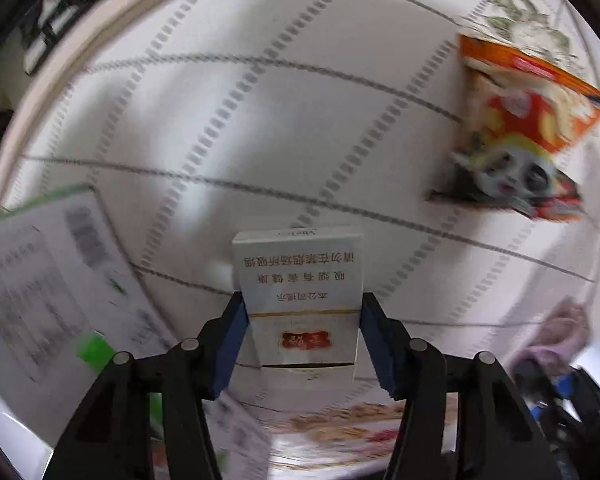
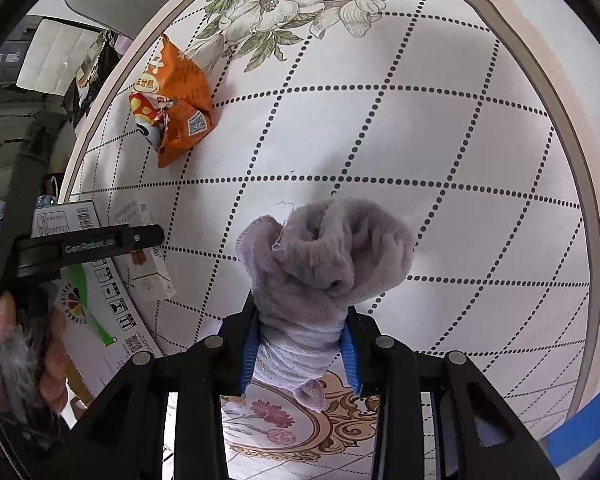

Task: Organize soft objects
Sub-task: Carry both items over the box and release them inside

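My left gripper (image 1: 300, 312) is shut on a white cigarette pack (image 1: 300, 280) and holds it above the round table (image 1: 260, 120); the pack also shows in the right wrist view (image 2: 146, 258). My right gripper (image 2: 302, 344) is shut on a bunched lilac towel (image 2: 328, 248), held above the table; the towel also shows at the right edge of the left wrist view (image 1: 560, 332). An orange snack bag (image 2: 176, 108) with a panda print lies on the table's far left; it also shows in the left wrist view (image 1: 520, 128).
A white box with green print (image 1: 40, 280) lies at the table's edge by the left gripper, and also shows in the right wrist view (image 2: 96, 300). The tablecloth has a dotted grid and a flower print (image 2: 292, 4). Patterned floor tiles (image 2: 284, 428) lie below.
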The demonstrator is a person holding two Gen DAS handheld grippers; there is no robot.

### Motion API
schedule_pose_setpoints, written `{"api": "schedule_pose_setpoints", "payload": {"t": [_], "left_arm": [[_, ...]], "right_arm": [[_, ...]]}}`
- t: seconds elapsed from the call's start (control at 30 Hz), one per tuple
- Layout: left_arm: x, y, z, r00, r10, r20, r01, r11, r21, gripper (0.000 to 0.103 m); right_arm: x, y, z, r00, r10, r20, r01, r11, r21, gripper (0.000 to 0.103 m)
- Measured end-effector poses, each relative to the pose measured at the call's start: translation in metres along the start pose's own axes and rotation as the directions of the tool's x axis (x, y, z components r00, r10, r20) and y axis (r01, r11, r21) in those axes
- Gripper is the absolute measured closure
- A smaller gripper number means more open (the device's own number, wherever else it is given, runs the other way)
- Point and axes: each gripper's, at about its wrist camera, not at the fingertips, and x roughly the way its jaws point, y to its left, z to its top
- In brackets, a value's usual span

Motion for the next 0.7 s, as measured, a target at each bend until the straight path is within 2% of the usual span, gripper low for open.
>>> {"api": "schedule_pose_setpoints", "payload": {"t": [0.13, 0.2, 0.27, 0.33, 0.43, 0.53, 0.7], "left_arm": [[0.003, -0.022, -0.012, 0.998, 0.05, 0.048, -0.052, 0.998, 0.044, 0.049], [0.004, -0.028, -0.014, 0.997, 0.047, 0.061, -0.051, 0.997, 0.062, 0.045], [0.012, -0.036, -0.019, 0.998, 0.051, 0.048, -0.055, 0.994, 0.094, 0.025], [0.017, -0.049, -0.026, 0.994, 0.087, 0.06, -0.094, 0.987, 0.133, 0.017], [0.017, -0.056, -0.032, 0.995, 0.065, 0.08, -0.073, 0.992, 0.103, 0.024], [0.011, -0.058, -0.042, 0.991, 0.057, 0.118, -0.069, 0.993, 0.097, 0.05], [0.013, -0.074, -0.048, 0.99, 0.063, 0.129, -0.076, 0.992, 0.104, 0.05]], "right_arm": [[0.008, 0.005, 0.0, 1.0, -0.002, -0.004, 0.002, 1.0, -0.004, 0.066], [0.01, 0.007, 0.0, 1.0, -0.003, -0.008, 0.003, 1.0, -0.008, 0.066], [0.012, 0.009, 0.0, 1.0, -0.018, -0.006, 0.018, 1.0, -0.015, 0.066], [0.015, 0.009, 0.0, 1.0, -0.027, -0.006, 0.027, 1.0, -0.013, 0.066], [0.018, 0.01, 0.0, 0.999, -0.04, -0.009, 0.04, 0.999, -0.013, 0.066], [0.023, 0.01, 0.0, 0.998, -0.054, -0.011, 0.054, 0.998, -0.018, 0.066], [0.025, 0.014, -0.003, 0.998, -0.06, -0.011, 0.06, 0.998, -0.025, 0.066]]}}
